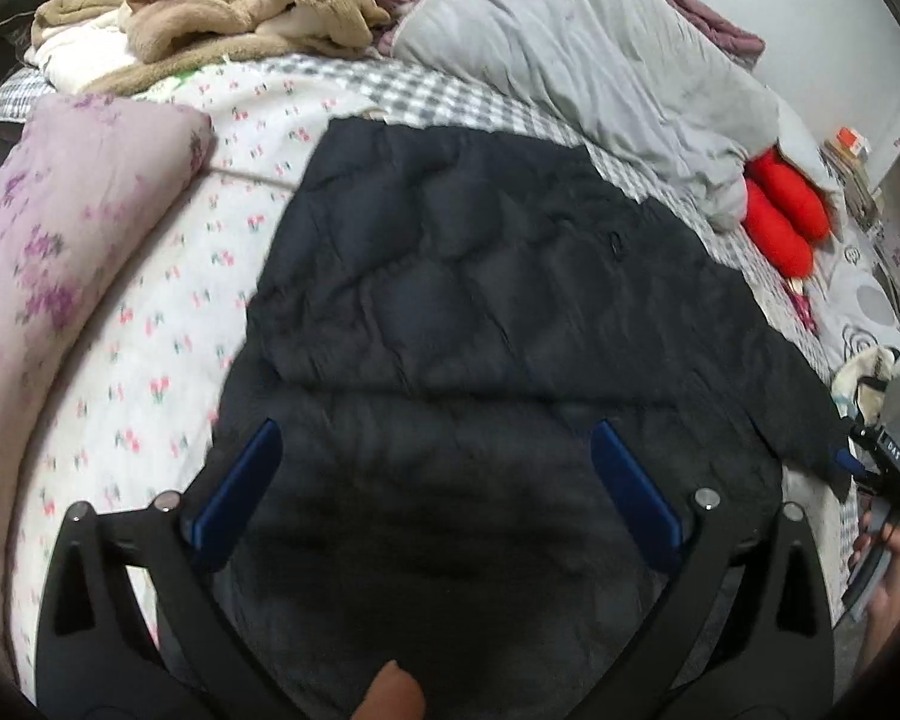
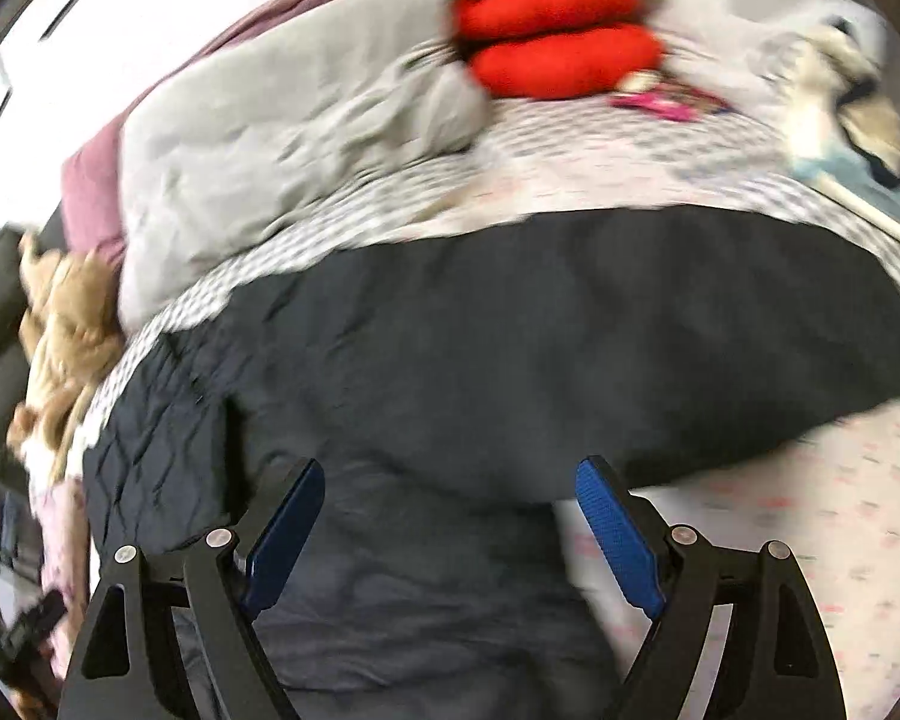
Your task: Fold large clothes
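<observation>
Left gripper [image 1: 435, 468] and right gripper [image 2: 450, 516]: black curved arms, silver pivot screws, ribbed blue finger pads [image 2: 615, 534]. Black handle beside the dark jacket [image 1: 480, 276] carries white lettering.

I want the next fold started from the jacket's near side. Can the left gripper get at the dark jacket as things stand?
Probably yes. The left gripper hangs open right over the dark jacket, nothing between its fingers, and nothing lies on the near fabric.
</observation>
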Tool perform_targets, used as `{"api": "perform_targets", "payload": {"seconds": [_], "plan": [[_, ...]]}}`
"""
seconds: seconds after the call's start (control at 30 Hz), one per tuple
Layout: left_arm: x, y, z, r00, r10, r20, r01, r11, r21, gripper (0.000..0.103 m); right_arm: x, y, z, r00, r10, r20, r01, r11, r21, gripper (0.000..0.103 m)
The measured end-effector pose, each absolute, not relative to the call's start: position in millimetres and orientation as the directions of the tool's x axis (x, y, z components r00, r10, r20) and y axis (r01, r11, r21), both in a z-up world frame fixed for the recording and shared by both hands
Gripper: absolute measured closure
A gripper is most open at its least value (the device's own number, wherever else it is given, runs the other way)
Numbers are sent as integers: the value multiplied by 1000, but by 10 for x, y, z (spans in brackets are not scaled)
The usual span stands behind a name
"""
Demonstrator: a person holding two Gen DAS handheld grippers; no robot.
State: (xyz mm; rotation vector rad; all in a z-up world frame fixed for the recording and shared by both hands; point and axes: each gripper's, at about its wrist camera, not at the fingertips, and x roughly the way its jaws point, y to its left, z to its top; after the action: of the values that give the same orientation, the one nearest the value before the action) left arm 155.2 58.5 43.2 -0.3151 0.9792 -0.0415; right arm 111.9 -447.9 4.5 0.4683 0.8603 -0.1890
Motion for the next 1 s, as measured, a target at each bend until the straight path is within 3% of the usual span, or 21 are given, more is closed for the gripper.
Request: {"api": "perform_targets", "payload": {"seconds": [0.4,0.67,0.73,0.77,0.83,0.87,1.0], "plan": [[1314,309,340,534,-140,-834,-91,971,-222,1,311,-5985,-422,595,-88,-799,638,657,403,16],[1400,319,215,511,-150,-846,-106,966,-235,1,466,-6199,-534,659,-146,-738,640,624,448,17],[1412,336,212,509,-150,-847,-111,965,-237,1,540,-6264,-549,671,-168,-722,653,596,468,24],[1416,346,212,510,-151,-847,-112,964,-240,1,564,-6291,-556,676,-176,-716,659,579,479,33],[1428,383,220,515,-153,-844,-122,961,-249,1,622,-6354,-566,683,-165,-712,661,553,506,66],[1433,396,221,516,-154,-842,-125,960,-252,1,645,-6382,-563,685,-152,-713,660,545,517,89],[1452,455,236,522,-161,-838,-133,955,-266,1,656,-6281,-195,752,-189,-631,602,586,543,94]]}}
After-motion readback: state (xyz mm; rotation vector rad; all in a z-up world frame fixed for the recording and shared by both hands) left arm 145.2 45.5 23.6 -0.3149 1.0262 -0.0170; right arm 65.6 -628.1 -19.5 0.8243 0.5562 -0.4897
